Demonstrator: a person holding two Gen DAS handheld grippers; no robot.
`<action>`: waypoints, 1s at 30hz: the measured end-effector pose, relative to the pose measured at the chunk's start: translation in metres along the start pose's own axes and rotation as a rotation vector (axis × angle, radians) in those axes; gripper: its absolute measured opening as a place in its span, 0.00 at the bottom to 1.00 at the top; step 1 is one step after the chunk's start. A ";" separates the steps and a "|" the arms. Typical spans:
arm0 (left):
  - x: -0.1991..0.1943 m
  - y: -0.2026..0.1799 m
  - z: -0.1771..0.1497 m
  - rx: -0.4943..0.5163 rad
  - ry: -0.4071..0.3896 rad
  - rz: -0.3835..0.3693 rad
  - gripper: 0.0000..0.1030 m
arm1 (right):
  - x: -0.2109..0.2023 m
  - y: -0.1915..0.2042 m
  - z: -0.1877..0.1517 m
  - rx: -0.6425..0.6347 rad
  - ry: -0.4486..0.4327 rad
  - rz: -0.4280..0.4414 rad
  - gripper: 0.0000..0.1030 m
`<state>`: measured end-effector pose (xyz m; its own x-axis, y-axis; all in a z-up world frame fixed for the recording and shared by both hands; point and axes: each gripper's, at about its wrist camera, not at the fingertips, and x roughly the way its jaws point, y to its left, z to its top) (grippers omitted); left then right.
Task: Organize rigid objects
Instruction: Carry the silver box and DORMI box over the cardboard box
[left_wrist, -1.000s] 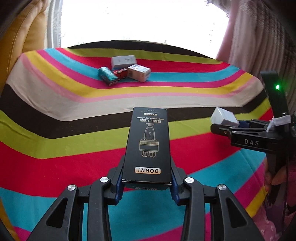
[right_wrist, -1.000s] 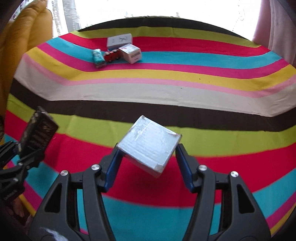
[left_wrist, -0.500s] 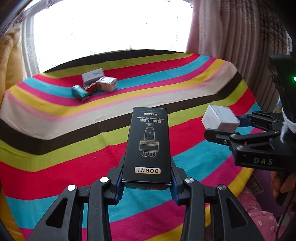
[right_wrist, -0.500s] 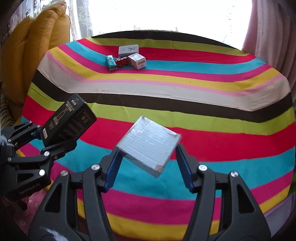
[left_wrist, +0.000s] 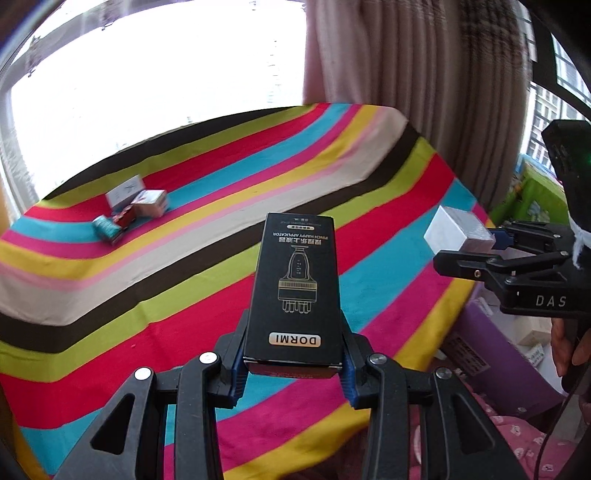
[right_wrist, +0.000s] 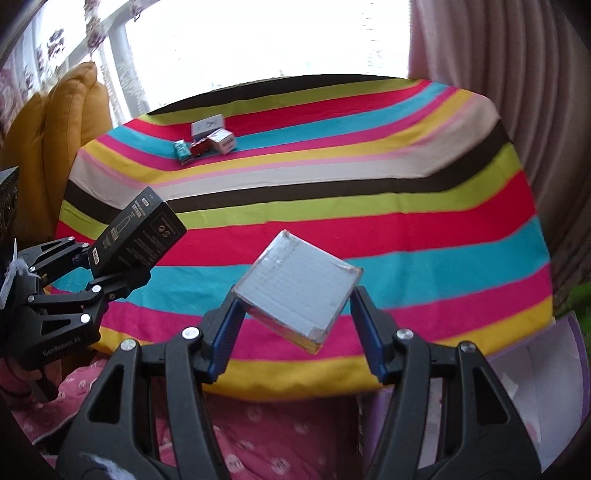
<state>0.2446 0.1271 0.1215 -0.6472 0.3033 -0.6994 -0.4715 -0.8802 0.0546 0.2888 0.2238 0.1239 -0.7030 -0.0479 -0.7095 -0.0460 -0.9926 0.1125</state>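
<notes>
The left gripper (left_wrist: 293, 363) is squeezed tight on the bottom end of a tall black box (left_wrist: 293, 291), which sticks up in the middle of the left view with the word DORMI near the pads. The right gripper (right_wrist: 295, 325) is closed on a flat silver box (right_wrist: 297, 286), held by two of its corners so it sits turned like a diamond in the middle of the right view. Both boxes look like stiff cardboard and probably light, so they should keep their shape when squeezed. The black box has smooth, shiny sides and is held low down, so it could tip or slide if it is swung fast. The silver box is held only at its corners, which seems a weak grip; it might spin or pop out. Both boxes hang in the air above the striped cloth (right_wrist: 369, 229), not touching it. In the upper left of both views, a small pile of little boxes (right_wrist: 207, 138) sits on the far stripes, well apart from the grippers. There is lots of bare cloth between the pile and the grippers. The near edge of the cloth drops off at the bottom of the right view, with a purple bin (right_wrist: 535, 376) at the lower right, so things set down too close could fall.
</notes>
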 end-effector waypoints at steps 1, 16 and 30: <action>0.000 -0.005 0.001 0.010 0.003 -0.007 0.40 | -0.004 -0.004 -0.003 0.011 -0.002 -0.003 0.60; 0.007 -0.104 0.021 0.214 0.056 -0.159 0.40 | -0.056 -0.080 -0.062 0.130 -0.020 -0.092 0.60; 0.014 -0.208 0.036 0.415 0.113 -0.335 0.40 | -0.083 -0.148 -0.102 0.240 -0.012 -0.240 0.60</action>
<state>0.3124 0.3278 0.1264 -0.3633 0.4806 -0.7981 -0.8524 -0.5173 0.0765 0.4263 0.3638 0.0954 -0.6598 0.1870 -0.7279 -0.3760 -0.9207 0.1043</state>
